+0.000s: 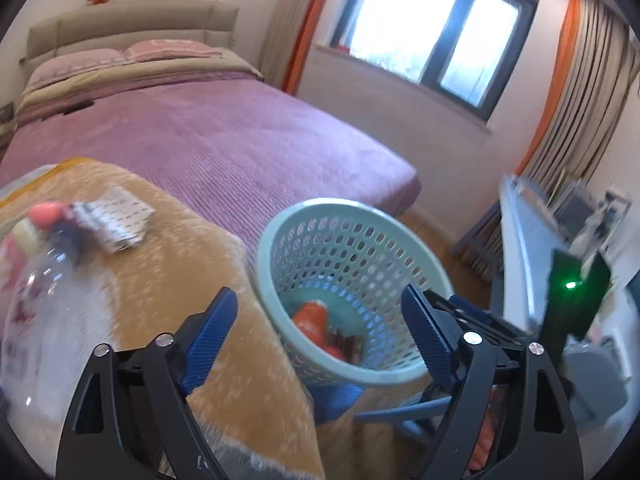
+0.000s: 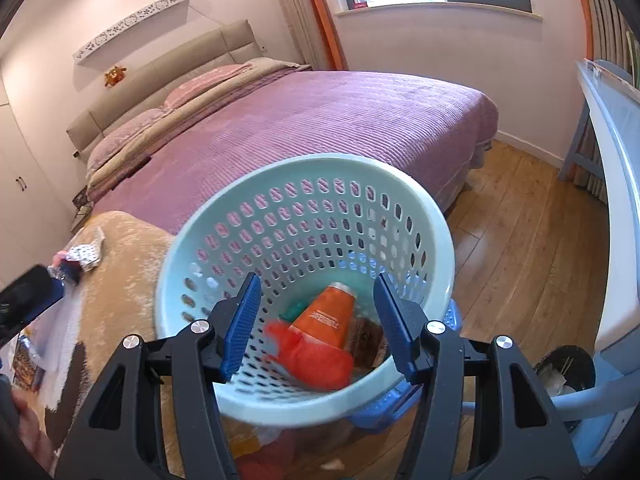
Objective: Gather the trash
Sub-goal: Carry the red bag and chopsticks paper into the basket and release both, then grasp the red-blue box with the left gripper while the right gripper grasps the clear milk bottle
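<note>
A pale green perforated basket (image 2: pixel 420 208) sits beside an orange-tan blanket (image 2: pixel 120 280); it also shows in the left wrist view (image 1: pixel 316 204). Inside lie an orange tube (image 2: pixel 326 316), a red crumpled wrapper (image 2: pixel 316 356) and a brown piece. My right gripper (image 2: pixel 316 320) is open and empty above the basket's mouth. My left gripper (image 1: pixel 320 336) is open and empty, over the blanket's edge next to the basket. On the blanket lie a clear plastic bottle (image 1: pixel 44 280) with a pink cap and a crumpled patterned paper (image 1: pixel 120 216), to the left gripper's upper left.
A bed with a purple cover (image 2: pixel 320 128) fills the background. A wooden floor (image 2: pixel 520 248) and a white table edge (image 2: pixel 616 160) lie to the right. A small black bin (image 2: pixel 568 368) stands under that table. A blue stool (image 1: pixel 340 396) shows beneath the basket.
</note>
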### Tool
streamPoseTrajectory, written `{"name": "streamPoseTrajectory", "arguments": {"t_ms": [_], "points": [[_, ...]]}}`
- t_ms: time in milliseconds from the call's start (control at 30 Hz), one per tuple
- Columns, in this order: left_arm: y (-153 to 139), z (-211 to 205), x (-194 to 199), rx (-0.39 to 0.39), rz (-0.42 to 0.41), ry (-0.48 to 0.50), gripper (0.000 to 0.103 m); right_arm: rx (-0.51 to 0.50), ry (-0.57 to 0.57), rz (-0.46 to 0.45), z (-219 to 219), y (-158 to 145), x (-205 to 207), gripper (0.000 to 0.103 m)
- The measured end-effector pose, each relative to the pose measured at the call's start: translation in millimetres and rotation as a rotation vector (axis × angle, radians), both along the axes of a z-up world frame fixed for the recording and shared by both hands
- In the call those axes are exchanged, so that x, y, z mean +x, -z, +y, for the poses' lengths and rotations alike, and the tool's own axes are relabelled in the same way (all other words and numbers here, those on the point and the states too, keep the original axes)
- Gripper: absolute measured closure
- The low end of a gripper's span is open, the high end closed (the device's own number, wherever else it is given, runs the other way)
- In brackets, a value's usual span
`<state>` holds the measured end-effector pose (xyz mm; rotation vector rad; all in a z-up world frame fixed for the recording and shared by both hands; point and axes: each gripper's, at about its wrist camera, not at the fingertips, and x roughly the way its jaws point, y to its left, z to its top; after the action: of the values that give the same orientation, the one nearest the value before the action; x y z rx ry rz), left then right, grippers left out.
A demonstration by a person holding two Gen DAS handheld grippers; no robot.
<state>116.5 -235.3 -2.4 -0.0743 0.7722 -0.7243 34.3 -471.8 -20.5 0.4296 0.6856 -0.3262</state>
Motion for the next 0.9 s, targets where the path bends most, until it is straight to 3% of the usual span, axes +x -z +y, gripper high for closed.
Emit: {"name": "streamPoseTrajectory", "arguments": {"t_ms": [400,600,733,900], "points": [[-34.7,90.2,-42.1,-0.079,-0.078,-0.142,0.02,-0.036,-0.102,-0.054,57.5,-31.8,-12.6,0.043],[-27.2,141.7,-49.3,-0.089,-0.078,-0.238,0.02,-0.074,-0.177,-0.065,100.1,-41.4,-4.2,0.041],[-21.2,182.4,-49.3,-0.096,-0.064,-0.31,0.02,-0.092,-0.209,-0.062,128.3,-41.0,1.8,0.031],[-13.0,231.4,-44.7,-0.096,-0.033,-0.4,0.02,-0.105,-0.271,-0.056,165.1,-37.4,13.2,0.029]]}}
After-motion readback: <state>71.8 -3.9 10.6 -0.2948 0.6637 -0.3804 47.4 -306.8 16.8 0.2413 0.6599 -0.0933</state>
